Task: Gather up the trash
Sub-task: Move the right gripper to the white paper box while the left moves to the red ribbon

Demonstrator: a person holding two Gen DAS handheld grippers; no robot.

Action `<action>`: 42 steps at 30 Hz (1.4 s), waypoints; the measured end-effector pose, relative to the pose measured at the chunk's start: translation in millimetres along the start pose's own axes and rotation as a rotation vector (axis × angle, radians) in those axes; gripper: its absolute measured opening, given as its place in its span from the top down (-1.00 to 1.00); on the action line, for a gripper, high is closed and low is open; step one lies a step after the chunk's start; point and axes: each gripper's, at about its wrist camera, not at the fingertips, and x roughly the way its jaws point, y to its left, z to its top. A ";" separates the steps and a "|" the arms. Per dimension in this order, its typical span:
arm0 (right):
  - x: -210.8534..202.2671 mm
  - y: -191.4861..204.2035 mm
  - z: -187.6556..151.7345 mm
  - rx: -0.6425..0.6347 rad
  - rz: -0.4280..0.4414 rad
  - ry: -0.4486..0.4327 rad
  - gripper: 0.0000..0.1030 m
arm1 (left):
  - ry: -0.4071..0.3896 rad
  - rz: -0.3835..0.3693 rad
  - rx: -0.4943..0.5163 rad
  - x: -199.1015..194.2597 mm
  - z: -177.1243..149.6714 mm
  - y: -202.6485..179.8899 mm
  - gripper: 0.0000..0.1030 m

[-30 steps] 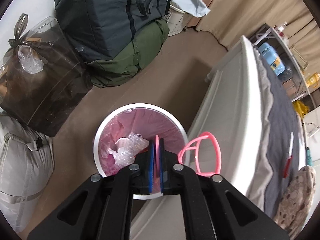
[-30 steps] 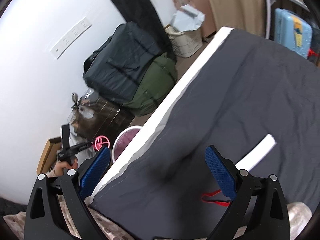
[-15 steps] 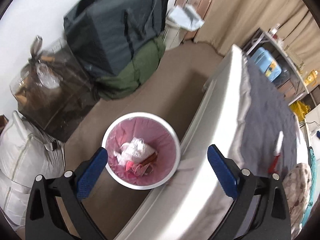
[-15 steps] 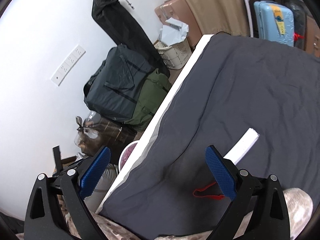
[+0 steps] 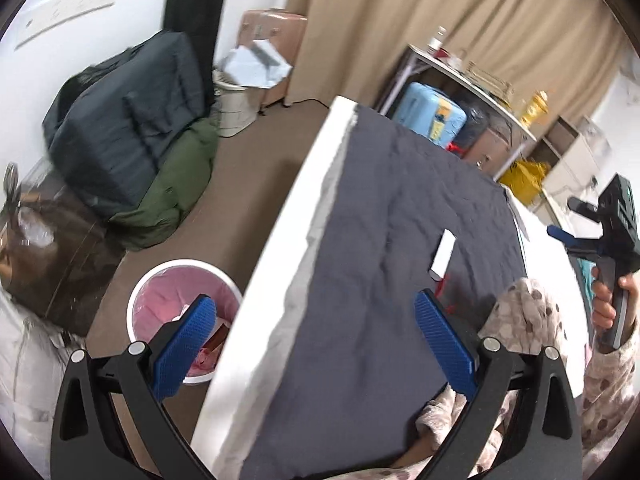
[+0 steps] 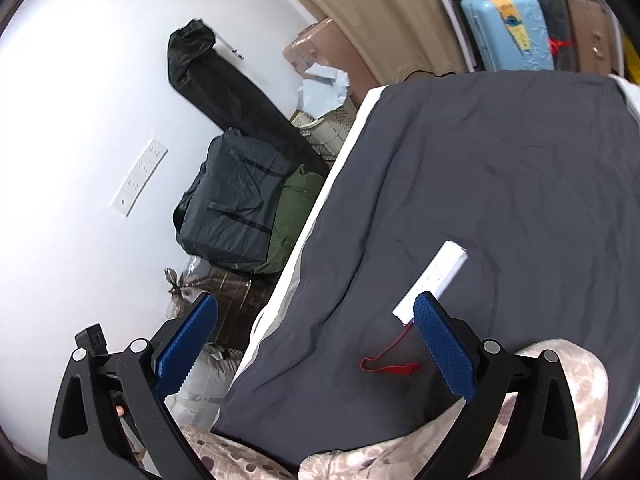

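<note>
Left gripper: black rigid frame, blue ridged rubber pads, fingers spread wide and holding nothing; poised over the bed's edge.

Right gripper: same build, fingers likewise spread wide and empty; poised above the dark sheet near the white box. Also visible in the left view, held in a hand in a dotted fleece sleeve.

Trash bin: round, white rim, lined with a thin pink plastic bag. Stands on the brown floor just beside the bed. Contents: crumpled pink and pale scraps and a brownish piece; details partly hidden by the left finger.

Bed: white mattress side, covered on top by a creased dark grey sheet.

White box: slim, rectangular, smooth card; lies flat on the sheet.

Red cord: thin loop with a small red tab, on the sheet just beside the box's near end.

Duffel bags: soft dark grey one stacked on an olive green one, against the wall.

Clear plastic sack: knotted top, holding brown contents, on the floor near the bin.

Light blue suitcase: hard shell, under a white table.
</note>
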 end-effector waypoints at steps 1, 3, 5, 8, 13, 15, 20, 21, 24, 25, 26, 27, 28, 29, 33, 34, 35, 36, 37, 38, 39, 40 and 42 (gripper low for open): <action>-1.7 -4.2 -0.3 0.012 0.007 -0.002 -0.86 | 0.006 -0.003 0.021 2.4 1.9 -8.2 -0.90; -3.7 -15.1 0.3 0.039 0.016 -0.004 -0.86 | 0.014 -0.006 0.056 6.5 3.2 -23.5 -0.90; -2.4 -23.2 1.2 0.061 0.025 0.003 -0.86 | 0.037 -0.014 0.107 16.3 5.9 -42.7 -0.90; 8.3 -40.7 3.3 0.120 0.020 0.048 -0.86 | 0.075 -0.004 0.197 32.4 7.8 -72.6 -0.90; 58.7 -68.7 6.8 0.227 0.028 0.229 -0.86 | 0.090 -0.025 0.385 64.2 5.0 -120.7 -0.90; 71.3 -76.7 10.6 0.245 0.031 0.232 -0.86 | 0.110 -0.031 0.462 80.2 2.0 -138.5 -0.90; 116.3 -114.3 20.4 0.350 0.023 0.299 -0.86 | 0.129 -0.065 0.616 120.8 -9.4 -178.8 -0.90; 122.4 -120.3 21.4 0.350 0.015 0.293 -0.86 | 0.129 -0.064 0.656 131.4 -12.7 -187.2 -0.90; 141.2 -133.8 21.2 0.359 0.019 0.313 -0.86 | 0.168 -0.086 0.709 155.3 -17.9 -201.9 -0.90; 145.1 -136.7 20.5 0.362 0.021 0.322 -0.86 | 0.190 -0.099 0.720 164.5 -19.5 -205.6 -0.90; 151.0 -140.0 19.9 0.362 0.020 0.333 -0.86 | 0.206 -0.105 0.728 171.6 -20.9 -207.9 -0.90; 156.6 -142.6 19.4 0.357 0.011 0.341 -0.86 | 0.225 -0.111 0.740 180.2 -22.8 -210.6 -0.89; 162.4 -143.7 19.8 0.337 -0.012 0.347 -0.86 | 0.241 -0.116 0.747 188.3 -24.4 -212.3 -0.89; 166.6 -143.2 20.5 0.315 -0.030 0.351 -0.86 | 0.254 -0.119 0.748 195.0 -25.1 -213.6 -0.87; 183.7 -136.7 21.5 0.260 -0.055 0.377 -0.86 | 0.309 -0.145 0.684 224.2 -22.2 -212.2 -0.80; 187.8 -135.1 21.2 0.252 -0.063 0.376 -0.86 | 0.325 -0.150 0.663 231.8 -21.3 -211.5 -0.78; 190.5 -135.2 21.2 0.253 -0.068 0.375 -0.86 | 0.338 -0.150 0.648 237.6 -21.0 -210.9 -0.73; 195.3 -137.0 20.2 0.260 -0.067 0.379 -0.86 | 0.354 -0.147 0.633 245.7 -21.1 -210.6 -0.67; 198.2 -139.6 19.0 0.269 -0.073 0.386 -0.86 | 0.361 -0.146 0.629 249.6 -20.9 -210.9 -0.66; 200.1 -143.0 18.2 0.276 -0.086 0.390 -0.86 | 0.369 -0.146 0.624 254.6 -21.5 -211.8 -0.65; 200.5 -145.4 17.6 0.278 -0.105 0.389 -0.86 | 0.383 -0.144 0.612 259.9 -22.3 -212.0 -0.65; 201.1 -146.9 17.7 0.280 -0.122 0.386 -0.86 | 0.391 -0.144 0.602 263.0 -22.5 -212.9 -0.64; 203.7 -146.0 16.7 0.285 -0.121 0.385 -0.86 | 0.398 -0.135 0.585 267.5 -23.6 -214.2 -0.39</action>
